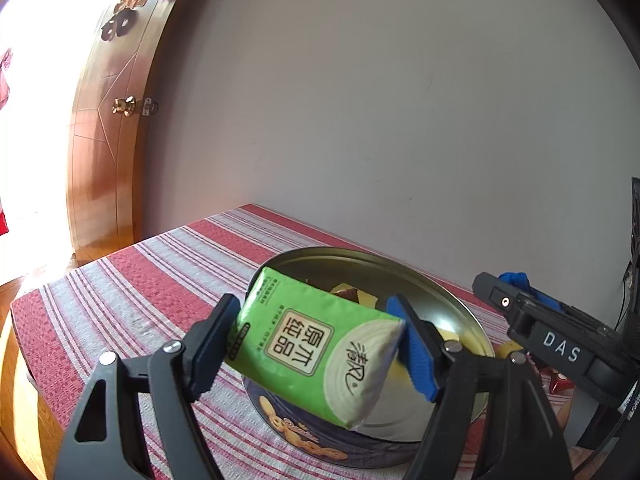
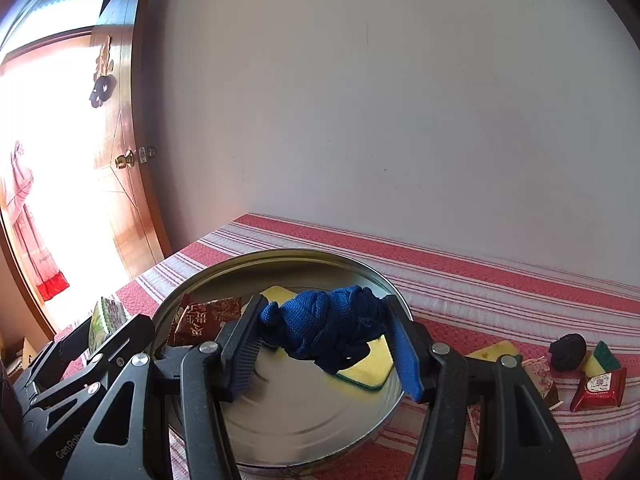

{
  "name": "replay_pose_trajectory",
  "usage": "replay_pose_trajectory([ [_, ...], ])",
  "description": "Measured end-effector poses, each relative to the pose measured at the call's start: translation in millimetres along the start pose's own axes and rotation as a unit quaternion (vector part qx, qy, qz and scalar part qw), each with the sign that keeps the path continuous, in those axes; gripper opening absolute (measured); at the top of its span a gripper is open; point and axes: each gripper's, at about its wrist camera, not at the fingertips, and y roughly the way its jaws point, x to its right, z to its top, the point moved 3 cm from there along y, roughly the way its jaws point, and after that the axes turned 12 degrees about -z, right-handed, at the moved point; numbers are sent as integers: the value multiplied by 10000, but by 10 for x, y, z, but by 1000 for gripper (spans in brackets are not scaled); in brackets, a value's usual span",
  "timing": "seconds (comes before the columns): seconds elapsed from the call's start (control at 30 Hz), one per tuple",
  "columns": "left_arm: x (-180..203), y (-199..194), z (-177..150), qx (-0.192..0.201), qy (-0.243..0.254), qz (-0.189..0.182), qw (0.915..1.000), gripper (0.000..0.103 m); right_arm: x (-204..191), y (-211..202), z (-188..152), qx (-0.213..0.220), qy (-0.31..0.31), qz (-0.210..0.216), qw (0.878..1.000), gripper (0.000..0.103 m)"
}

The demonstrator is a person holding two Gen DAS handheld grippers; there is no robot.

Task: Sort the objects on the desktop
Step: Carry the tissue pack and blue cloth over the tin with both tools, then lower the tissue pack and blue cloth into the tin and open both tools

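Observation:
My left gripper (image 1: 318, 350) is shut on a green tissue pack (image 1: 316, 348) and holds it above the near rim of a round metal cookie tin (image 1: 456, 300). My right gripper (image 2: 324, 340) is shut on a knotted blue cloth (image 2: 324, 328) and holds it over the same tin (image 2: 304, 432). Inside the tin lie a yellow sponge (image 2: 368, 364) and a brown snack packet (image 2: 204, 320). The right gripper also shows in the left wrist view (image 1: 516, 292), to the right of the tin.
On the red striped tablecloth (image 2: 480, 280) right of the tin lie a black lump (image 2: 568, 352), a green-topped yellow sponge (image 2: 602, 360), a red packet (image 2: 598, 390) and another yellow sponge (image 2: 494, 350). A wall stands behind; a wooden door (image 1: 108, 152) is at left.

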Motion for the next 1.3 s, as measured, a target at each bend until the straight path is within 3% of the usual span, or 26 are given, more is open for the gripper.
replay_pose_trajectory([
  [0.47, 33, 207, 4, -107, 60, 28, 9999, 76, 52, 284, 64, 4, 239, 6, 9997, 61],
  [0.67, 130, 365, -37, -312, 117, -14, 9994, 76, 14, 405, 123, 20, 172, 99, 9998, 61],
  [0.77, 206, 465, -78, -465, 230, 57, 9986, 76, 0, 523, 137, -151, 227, 360, 9990, 61],
  [1.03, 278, 643, -171, -800, 223, 140, 9964, 76, 55, 614, 32, -348, 327, 384, 9981, 61],
  [1.3, 323, 680, -205, -849, 335, 194, 9956, 78, -18, 621, -4, -331, 266, 462, 9980, 61],
])
